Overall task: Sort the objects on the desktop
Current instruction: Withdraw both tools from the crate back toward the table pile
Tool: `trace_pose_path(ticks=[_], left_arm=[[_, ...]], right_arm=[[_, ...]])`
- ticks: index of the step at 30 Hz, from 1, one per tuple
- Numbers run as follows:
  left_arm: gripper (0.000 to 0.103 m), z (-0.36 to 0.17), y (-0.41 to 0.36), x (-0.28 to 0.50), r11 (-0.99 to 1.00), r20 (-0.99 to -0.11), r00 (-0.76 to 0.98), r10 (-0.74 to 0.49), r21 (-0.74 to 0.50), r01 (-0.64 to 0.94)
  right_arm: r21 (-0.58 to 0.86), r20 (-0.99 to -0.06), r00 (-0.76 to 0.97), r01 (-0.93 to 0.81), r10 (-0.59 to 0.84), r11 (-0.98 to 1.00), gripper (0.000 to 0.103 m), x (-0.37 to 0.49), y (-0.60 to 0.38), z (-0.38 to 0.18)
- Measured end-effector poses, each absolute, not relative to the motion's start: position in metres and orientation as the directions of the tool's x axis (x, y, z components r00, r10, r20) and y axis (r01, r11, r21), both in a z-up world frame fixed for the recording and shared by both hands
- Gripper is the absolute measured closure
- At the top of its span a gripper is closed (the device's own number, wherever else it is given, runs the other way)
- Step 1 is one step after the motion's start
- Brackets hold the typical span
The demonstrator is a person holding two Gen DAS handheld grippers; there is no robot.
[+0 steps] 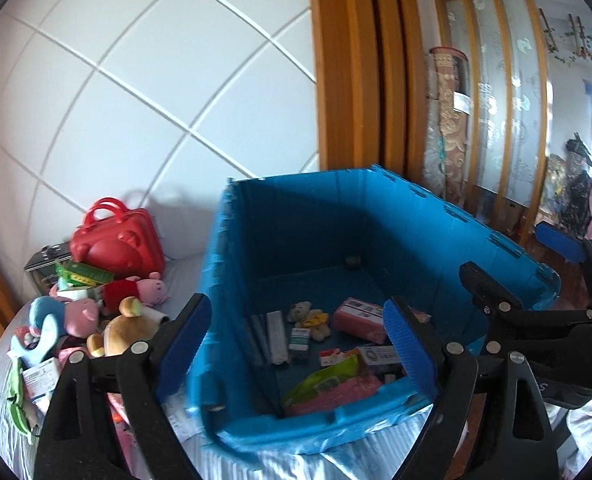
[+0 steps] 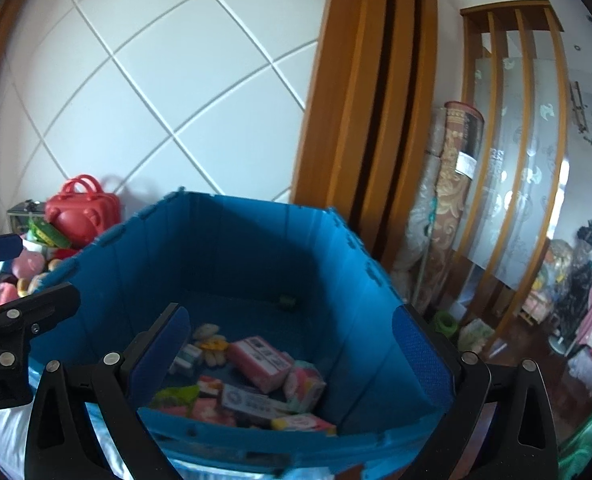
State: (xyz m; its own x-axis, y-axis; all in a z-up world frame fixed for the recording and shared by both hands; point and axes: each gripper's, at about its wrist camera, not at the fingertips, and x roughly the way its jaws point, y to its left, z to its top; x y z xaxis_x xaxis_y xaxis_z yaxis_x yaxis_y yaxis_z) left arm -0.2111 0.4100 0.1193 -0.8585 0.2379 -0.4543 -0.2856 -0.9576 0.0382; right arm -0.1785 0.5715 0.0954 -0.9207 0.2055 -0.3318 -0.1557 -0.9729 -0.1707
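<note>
Left wrist view: the left gripper [image 1: 302, 344] has its blue-padded jaws spread apart with nothing between them, poised over the near left corner of the blue plastic crate [image 1: 231, 264]. Ahead of it, on the crate floor, lie a pink box [image 1: 360, 318], a small teddy bear [image 1: 310, 316], a green packet [image 1: 324, 380] and flat grey sticks [image 1: 269, 338]. To its left, outside the crate, a pile of plush toys [image 1: 95, 320] sits below a red toy suitcase [image 1: 115, 244]. On its right stands the right gripper [image 2: 291, 350], jaws wide apart and empty, hovering above the crate's near rim with the pink box just ahead and below.
</note>
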Motion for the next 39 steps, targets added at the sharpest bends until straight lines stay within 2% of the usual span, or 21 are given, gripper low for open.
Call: trace_pose_path(ticks=[7,19,28,39], left_arm=[[0.015,0.112,0.321,-0.194,-0.995,-0.440,-0.895,0.073,0.027,-0.094],[0.015,0.068,0.168,-0.187,-0.979,-0.539,-0.824,-0.174,0.005,0.203],[0.015,0.022,0.107,-0.195,-0.962,-0.623,-0.754,-0.208,-0.008,0.272],[0.015,-0.031,0.093,-0.211,-0.966,-0.722,-0.665,-0.190,0.015,0.259]], right_arm=[[-0.125,-0.295,-0.955,0.005,0.032,-0.992,0.000,-0.181,0.499,0.096],[-0.114,-0.329,-0.915,0.285,-0.234,-0.952,0.000,-0.199,0.359,0.081],[-0.133,-0.395,-0.865,0.387,-0.309,-0.912,0.000,-0.208,0.294,0.052],[-0.126,-0.535,-0.784,0.442,-0.314,-0.888,0.000,-0.234,0.262,-0.001]])
